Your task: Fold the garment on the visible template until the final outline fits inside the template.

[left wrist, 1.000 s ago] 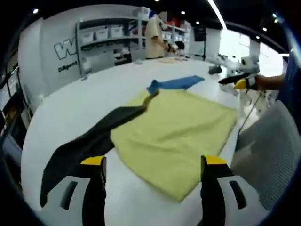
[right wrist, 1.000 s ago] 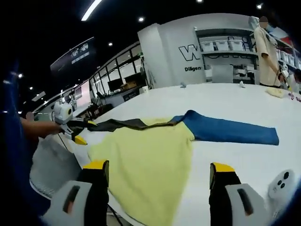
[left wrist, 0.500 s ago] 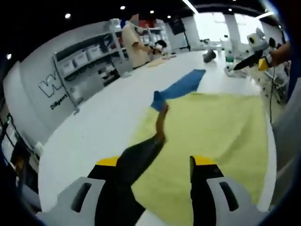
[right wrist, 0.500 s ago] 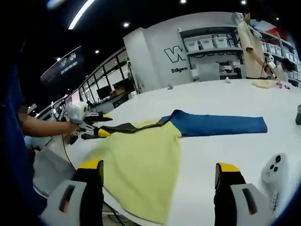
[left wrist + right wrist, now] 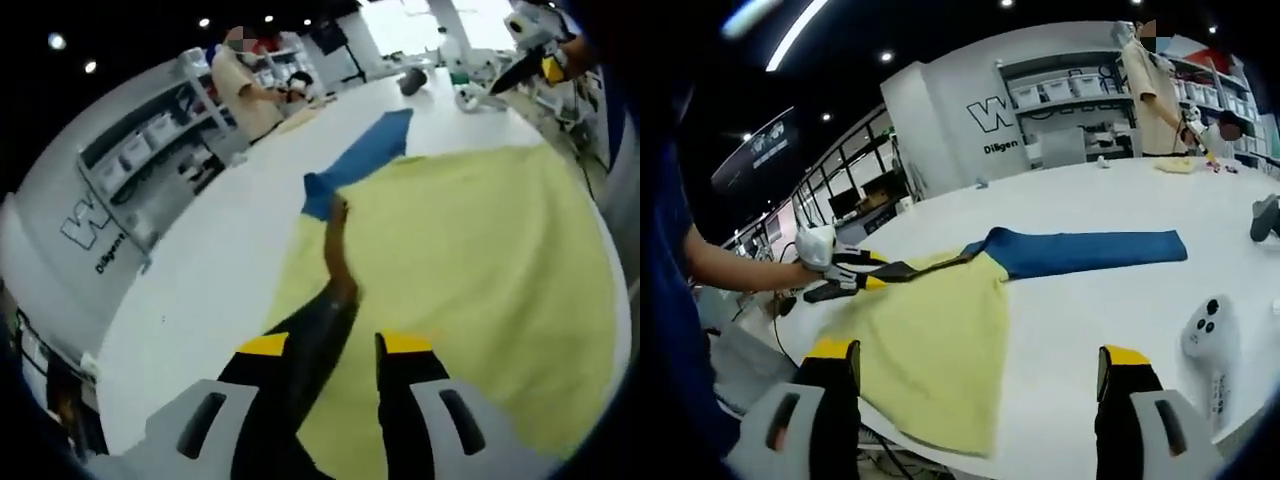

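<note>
Yellow garment with one black and one blue sleeve lay on the white table.

The garment [image 5: 940, 335] spread flat, its blue sleeve [image 5: 1090, 250] stretched straight away from the body. The left gripper [image 5: 330, 350] had closed on the black sleeve [image 5: 300, 370]. The right gripper [image 5: 975, 375] hovered wide open, holding nothing, above the table [image 5: 1090, 340].

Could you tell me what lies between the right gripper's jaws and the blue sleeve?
In the right gripper view, only bare white table separates the right gripper from the blue sleeve.
</note>
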